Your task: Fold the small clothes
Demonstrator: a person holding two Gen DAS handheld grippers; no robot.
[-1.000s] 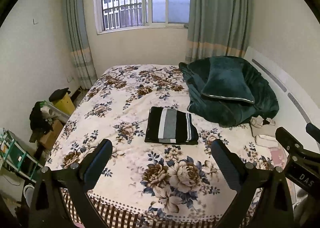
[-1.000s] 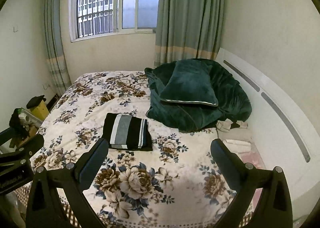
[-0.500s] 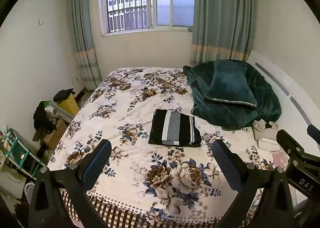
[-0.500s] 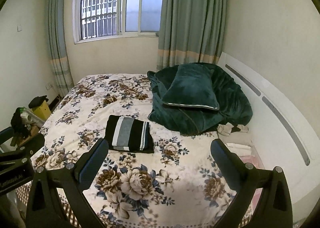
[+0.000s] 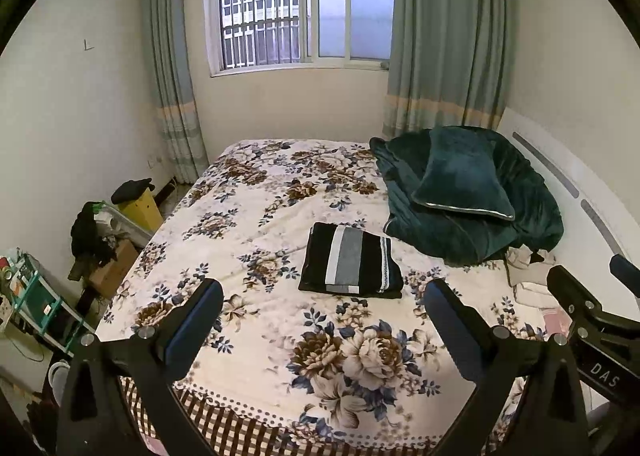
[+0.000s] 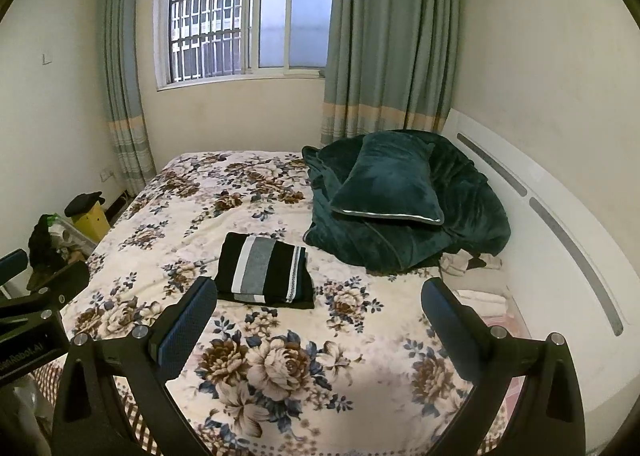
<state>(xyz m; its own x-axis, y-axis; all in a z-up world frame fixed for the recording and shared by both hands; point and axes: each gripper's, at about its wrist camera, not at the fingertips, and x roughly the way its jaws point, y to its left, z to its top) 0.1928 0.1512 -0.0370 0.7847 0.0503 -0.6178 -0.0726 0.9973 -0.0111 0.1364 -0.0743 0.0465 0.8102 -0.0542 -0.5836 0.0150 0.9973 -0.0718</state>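
Neatly folded striped garment on floral bedspread, both grippers apart.

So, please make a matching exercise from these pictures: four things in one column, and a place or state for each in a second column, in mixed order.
1. striped garment
2. green pillow
3. left gripper
4. yellow box

a. open, holding nothing
b. on the floor beside the bed
c. folded on the floral bedspread
d. on top of the green blanket

Pairs: 1-c, 2-d, 3-a, 4-b

Left gripper: fingers spread wide, nothing held, raised above the bed's near end.
Right gripper: fingers equally spread, nothing held, alongside.
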